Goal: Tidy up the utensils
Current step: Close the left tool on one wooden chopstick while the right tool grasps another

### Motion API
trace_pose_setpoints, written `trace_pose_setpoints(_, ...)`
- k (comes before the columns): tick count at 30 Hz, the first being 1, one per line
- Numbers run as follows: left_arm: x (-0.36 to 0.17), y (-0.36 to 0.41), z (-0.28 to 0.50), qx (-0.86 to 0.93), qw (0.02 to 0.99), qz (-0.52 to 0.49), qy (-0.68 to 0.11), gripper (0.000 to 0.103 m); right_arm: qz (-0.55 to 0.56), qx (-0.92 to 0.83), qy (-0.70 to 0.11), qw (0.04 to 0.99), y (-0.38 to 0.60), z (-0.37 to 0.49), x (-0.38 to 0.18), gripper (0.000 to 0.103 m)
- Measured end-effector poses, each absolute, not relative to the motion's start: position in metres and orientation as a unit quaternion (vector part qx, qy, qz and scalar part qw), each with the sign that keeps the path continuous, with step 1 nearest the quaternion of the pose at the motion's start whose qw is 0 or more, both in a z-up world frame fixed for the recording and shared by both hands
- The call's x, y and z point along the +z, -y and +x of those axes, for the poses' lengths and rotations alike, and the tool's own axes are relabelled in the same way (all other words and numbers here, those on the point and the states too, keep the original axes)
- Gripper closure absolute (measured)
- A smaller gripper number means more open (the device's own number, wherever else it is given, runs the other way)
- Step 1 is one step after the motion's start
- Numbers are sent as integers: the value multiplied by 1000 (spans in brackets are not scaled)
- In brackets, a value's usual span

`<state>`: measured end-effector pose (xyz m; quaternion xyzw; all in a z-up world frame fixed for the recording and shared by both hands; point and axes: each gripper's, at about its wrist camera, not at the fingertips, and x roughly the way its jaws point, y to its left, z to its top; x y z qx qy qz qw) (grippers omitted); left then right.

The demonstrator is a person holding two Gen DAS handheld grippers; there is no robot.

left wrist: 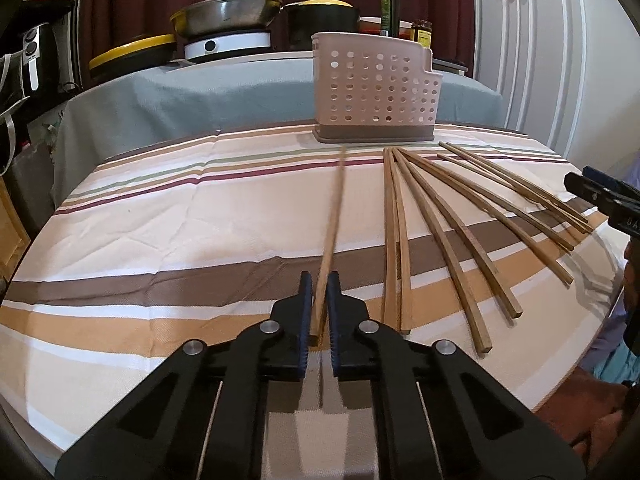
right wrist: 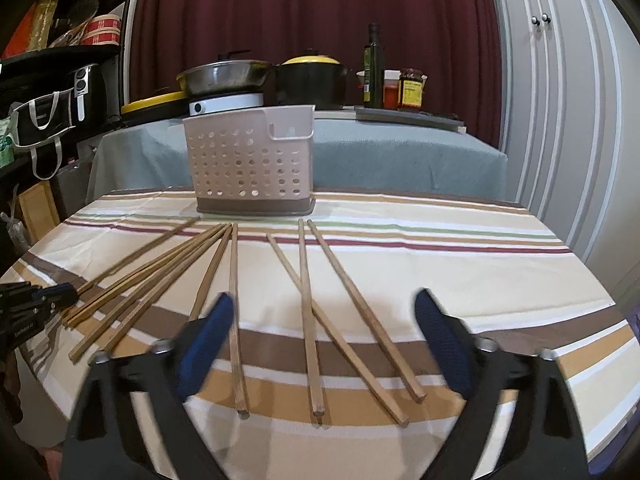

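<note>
Wooden chopstick (left wrist: 332,220) pinched in left tongs (left wrist: 318,284); right tongs (right wrist: 324,320) wide apart.

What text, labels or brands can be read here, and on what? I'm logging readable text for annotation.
Right gripper, as seen from the left wrist: white letters at the frame edge, cut off, not legible.
Left gripper, as seen from the right wrist: small white print, blurred.
Olive oil bottle: label too small.
Jars: yellow label too small.

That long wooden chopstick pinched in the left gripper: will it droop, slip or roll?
The chopstick looks straight along its length, so probably stiff. It is thin, so likely light. The left gripper pinches only its near end, so it might pivot. The squared ends of the others on the tablecloth suggest little rolling.
</note>
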<state>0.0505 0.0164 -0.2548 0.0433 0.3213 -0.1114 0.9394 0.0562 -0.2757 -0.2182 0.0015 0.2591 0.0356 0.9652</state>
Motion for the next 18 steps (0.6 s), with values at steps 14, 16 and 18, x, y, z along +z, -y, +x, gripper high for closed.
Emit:
trace_pose_setpoints(14, -255, -18, 53, -104, 939, 40, -324, 95, 9, 69, -282, 957, 280, 44, -246, 77)
trace_pose_setpoints(16, -254, -18, 52, -104, 940, 39, -323, 95, 8, 70, -283, 957, 280, 43, -249, 81)
trace_pose_setpoints(18, -255, -18, 52, -102, 940, 39, -323, 95, 7, 74, -284, 956, 278, 43, -252, 86)
